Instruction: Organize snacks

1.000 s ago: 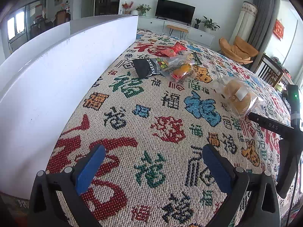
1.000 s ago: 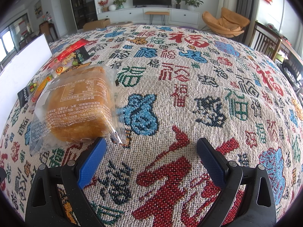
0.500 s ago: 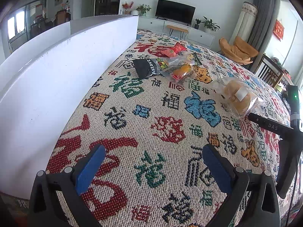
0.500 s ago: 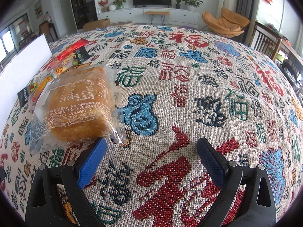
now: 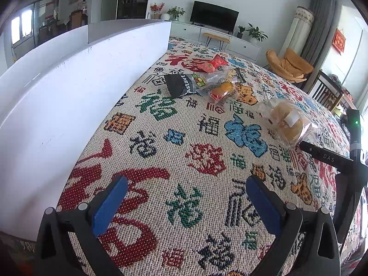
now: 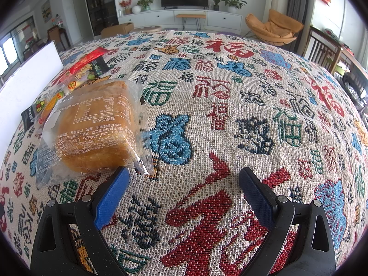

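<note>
A bread bun in a clear wrapper (image 6: 92,128) lies on the patterned tablecloth (image 6: 230,115), just ahead and left of my open, empty right gripper (image 6: 184,184); its left fingertip is close to the wrapper's corner. The bun also shows in the left wrist view (image 5: 287,122). Farther back lies a pile of snacks: a black packet (image 5: 179,85), a small orange snack in clear wrap (image 5: 222,89) and a red packet (image 5: 212,64). My left gripper (image 5: 186,191) is open and empty over the cloth, well short of the pile.
A tall white board or box wall (image 5: 69,87) runs along the left side of the table. The right gripper's black body (image 5: 345,170) shows at the right of the left wrist view. Chairs (image 6: 322,53) stand past the table's far right edge.
</note>
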Demonstrator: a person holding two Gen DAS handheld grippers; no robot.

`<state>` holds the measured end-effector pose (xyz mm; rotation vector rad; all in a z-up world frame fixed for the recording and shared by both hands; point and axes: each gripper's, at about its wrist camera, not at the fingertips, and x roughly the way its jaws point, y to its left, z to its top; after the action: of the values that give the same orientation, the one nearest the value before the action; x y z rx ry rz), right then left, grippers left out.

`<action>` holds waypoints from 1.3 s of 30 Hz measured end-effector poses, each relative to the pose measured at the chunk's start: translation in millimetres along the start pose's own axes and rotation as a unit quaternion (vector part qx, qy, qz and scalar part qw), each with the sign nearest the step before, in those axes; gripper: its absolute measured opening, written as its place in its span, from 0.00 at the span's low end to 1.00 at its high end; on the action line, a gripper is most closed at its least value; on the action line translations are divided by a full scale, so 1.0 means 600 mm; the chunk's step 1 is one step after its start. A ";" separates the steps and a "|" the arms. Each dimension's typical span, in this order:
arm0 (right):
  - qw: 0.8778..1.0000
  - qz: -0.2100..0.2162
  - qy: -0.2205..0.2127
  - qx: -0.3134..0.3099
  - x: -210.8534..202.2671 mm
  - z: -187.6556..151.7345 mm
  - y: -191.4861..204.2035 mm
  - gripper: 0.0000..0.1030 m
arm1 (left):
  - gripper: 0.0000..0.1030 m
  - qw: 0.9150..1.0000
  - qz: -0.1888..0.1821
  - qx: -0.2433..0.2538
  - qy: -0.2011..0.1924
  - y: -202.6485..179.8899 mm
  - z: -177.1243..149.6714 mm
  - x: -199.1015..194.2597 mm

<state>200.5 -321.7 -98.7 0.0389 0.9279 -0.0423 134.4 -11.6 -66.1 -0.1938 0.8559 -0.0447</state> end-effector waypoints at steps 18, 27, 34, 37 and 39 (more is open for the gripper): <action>1.000 0.000 0.000 0.000 0.000 0.000 0.000 0.95 | 0.99 1.000 -0.010 -0.027 0.003 0.015 -0.002 -0.006; 1.000 0.000 0.000 0.000 0.001 0.002 0.000 0.95 | 0.99 1.000 -0.001 -0.022 0.015 0.012 -0.003 0.005; 1.000 0.004 0.003 -0.006 0.002 0.001 0.001 0.95 | 0.99 1.000 -0.001 -0.023 0.016 0.013 -0.003 0.005; 0.999 0.029 0.013 -0.015 -0.019 -0.002 -0.015 0.92 | 0.99 1.000 -0.003 -0.023 0.015 0.013 -0.003 0.004; 0.998 0.049 -0.040 0.007 -0.067 -0.007 -0.034 0.92 | 0.99 1.000 -0.006 -0.023 0.017 0.012 -0.002 0.007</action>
<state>172.2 -340.8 -69.5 0.0958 0.8453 0.0405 136.0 -5.2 -71.1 -0.2419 0.8897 -0.0384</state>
